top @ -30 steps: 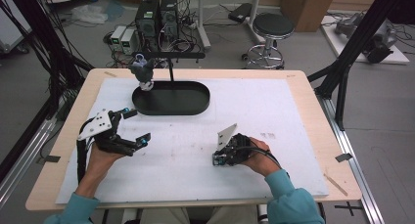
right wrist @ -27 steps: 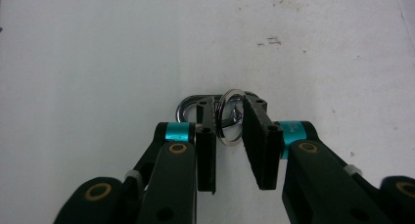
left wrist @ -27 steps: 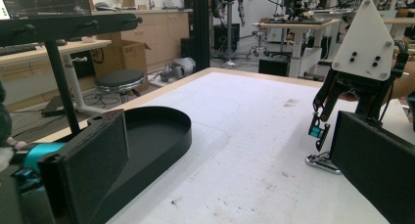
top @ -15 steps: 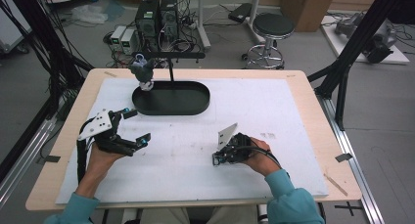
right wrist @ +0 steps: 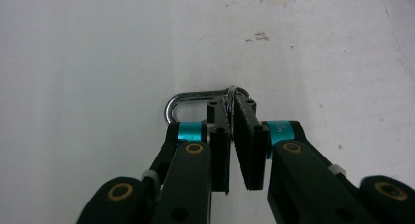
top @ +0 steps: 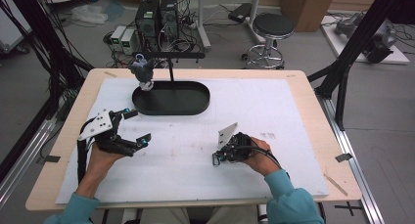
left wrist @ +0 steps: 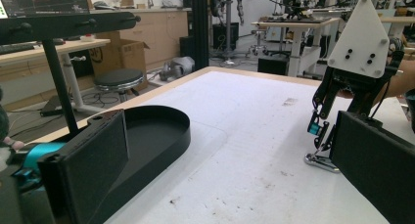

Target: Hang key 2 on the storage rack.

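Silver carabiner [right wrist: 195, 99] (metal, shiny) flat on white mat, pinched by jaws.

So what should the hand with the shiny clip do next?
Probably lift it gently. The right gripper has just closed on the metal clip, which lies flat on the white mat, so raising it would test the hold.

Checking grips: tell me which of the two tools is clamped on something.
The right tool: its jaws, just closing, pinch the silver metal carabiner; the left tool stands open, empty.
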### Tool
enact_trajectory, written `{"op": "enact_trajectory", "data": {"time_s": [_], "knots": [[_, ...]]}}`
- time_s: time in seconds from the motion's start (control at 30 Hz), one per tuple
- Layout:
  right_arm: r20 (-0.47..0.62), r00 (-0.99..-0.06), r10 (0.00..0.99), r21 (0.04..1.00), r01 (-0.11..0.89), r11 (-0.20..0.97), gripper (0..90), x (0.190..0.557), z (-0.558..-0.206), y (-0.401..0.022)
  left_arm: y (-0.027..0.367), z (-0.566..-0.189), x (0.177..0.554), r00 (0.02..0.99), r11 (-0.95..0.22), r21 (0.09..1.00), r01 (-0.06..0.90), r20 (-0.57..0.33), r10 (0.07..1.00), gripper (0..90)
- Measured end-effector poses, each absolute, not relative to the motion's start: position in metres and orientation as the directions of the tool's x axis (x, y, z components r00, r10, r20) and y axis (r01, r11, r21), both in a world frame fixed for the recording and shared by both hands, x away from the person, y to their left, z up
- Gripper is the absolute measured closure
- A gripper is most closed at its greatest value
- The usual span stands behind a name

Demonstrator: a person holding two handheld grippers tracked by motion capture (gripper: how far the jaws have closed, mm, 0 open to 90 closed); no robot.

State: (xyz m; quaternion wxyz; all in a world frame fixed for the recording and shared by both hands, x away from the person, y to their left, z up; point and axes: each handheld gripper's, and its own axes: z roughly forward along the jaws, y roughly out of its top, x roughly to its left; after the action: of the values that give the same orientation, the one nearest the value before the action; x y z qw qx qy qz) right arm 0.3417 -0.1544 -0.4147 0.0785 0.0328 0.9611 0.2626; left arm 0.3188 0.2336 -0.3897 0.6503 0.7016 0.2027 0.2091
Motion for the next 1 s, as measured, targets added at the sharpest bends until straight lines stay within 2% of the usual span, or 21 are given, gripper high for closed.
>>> {"op": "enact_trajectory", "data": {"time_s": [0.43, 0.57, 1.0], "knots": [[-0.128, -0.984, 0.124, 0.528, 0.038, 0.849, 88.3, 0.345, -0.413, -0.156, 0.232, -0.390, 0.319, 0.833, -0.078, 0.997, 0.017, 0.029, 0.553, 1.7], [-0.106, -0.982, 0.154, 0.552, 0.071, 0.831, 88.6, 0.345, -0.409, -0.158, 0.231, -0.391, 0.319, 0.838, -0.085, 0.996, 0.024, 0.026, 0.545, 1.7], [0.016, -0.983, 0.181, 0.721, 0.137, 0.679, 88.9, 0.350, -0.400, -0.169, 0.229, -0.392, 0.319, 0.854, -0.084, 0.996, 0.043, 0.007, 0.520, 1.7]]}}
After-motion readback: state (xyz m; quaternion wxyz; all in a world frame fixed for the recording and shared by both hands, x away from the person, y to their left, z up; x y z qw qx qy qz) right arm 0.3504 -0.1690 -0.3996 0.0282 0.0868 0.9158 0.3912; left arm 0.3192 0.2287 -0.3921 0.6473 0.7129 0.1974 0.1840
